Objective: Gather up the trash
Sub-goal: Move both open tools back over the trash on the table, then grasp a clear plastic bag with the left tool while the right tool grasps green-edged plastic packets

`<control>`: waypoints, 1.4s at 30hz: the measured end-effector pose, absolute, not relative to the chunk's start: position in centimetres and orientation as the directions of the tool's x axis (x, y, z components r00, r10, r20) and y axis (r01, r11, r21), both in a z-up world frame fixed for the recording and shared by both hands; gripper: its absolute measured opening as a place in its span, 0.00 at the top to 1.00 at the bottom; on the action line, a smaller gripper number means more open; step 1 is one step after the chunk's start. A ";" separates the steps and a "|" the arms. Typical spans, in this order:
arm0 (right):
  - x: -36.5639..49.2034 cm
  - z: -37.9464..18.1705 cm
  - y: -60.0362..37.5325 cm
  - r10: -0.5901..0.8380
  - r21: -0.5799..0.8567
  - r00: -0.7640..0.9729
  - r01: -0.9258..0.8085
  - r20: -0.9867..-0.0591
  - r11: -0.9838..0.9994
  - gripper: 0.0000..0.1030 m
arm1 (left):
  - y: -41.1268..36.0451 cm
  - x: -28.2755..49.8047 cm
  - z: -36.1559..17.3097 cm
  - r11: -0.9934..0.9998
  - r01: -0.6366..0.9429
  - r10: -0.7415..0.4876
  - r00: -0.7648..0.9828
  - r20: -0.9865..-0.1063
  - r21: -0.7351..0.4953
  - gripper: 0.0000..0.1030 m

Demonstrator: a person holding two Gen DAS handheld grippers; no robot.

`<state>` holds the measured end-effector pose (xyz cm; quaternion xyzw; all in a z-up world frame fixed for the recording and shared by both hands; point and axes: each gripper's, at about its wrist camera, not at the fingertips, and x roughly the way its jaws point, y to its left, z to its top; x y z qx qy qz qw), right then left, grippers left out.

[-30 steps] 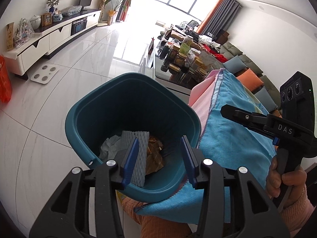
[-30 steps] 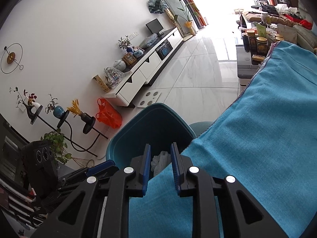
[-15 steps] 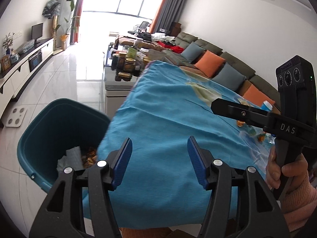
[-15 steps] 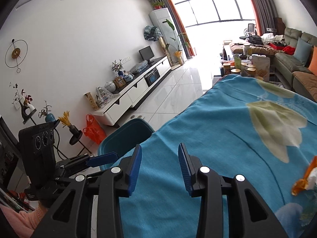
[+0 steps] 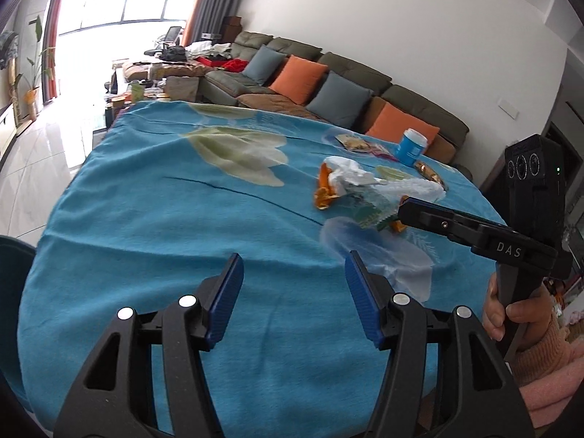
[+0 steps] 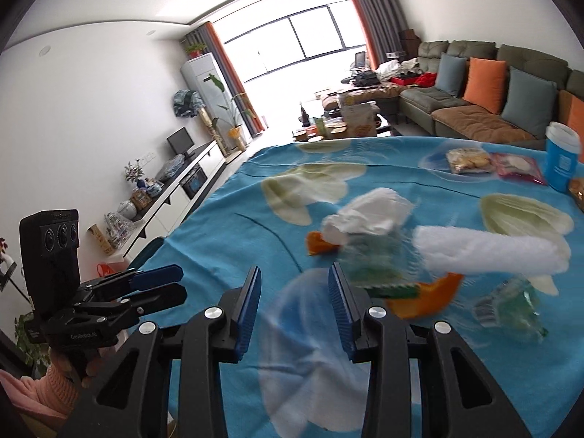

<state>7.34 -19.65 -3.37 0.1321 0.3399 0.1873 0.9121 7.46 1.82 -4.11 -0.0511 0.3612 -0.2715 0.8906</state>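
Left hand-held gripper (image 5: 294, 294): jaws spread wide, nothing between them, poised over the bare blue cloth of the worktop (image 5: 164, 226). Right hand-held gripper (image 6: 295, 306): jaws parted, nothing between them, also above the cloth. The trash lies ahead and to the right of both: crumpled white tissue (image 6: 368, 217) touching an orange peel (image 6: 319, 244), with a green-printed wrapper (image 6: 379, 277) just beyond the right gripper's right finger. A white foam sleeve (image 6: 489, 252) sits further right, a second orange peel (image 6: 425, 295) and a clear crumpled wrapper (image 6: 511, 306) beside it. At the far right edge stand a blue cup (image 6: 562, 162) and 2 snack packets (image 6: 492, 162). A teal bin (image 5: 12, 292) shows at the worktop's left edge, well apart from the trash.
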 end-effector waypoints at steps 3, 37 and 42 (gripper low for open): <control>6.4 -4.3 -22.8 0.374 0.369 0.719 -0.174 -0.586 0.913 0.65 | -1.1 8.5 -4.3 0.822 0.489 -0.551 0.549 -0.628 -0.293 0.45; 6.3 -7.3 -31.8 0.346 0.415 0.679 -0.066 -0.647 0.907 0.88 | -11.6 15.9 -6.4 0.681 0.562 -0.689 0.277 -0.670 -0.469 0.90; 5.5 -7.0 -31.3 0.371 0.431 0.682 -0.091 -0.630 0.898 0.97 | -10.9 14.6 -5.9 0.678 0.578 -0.691 0.291 -0.662 -0.453 0.92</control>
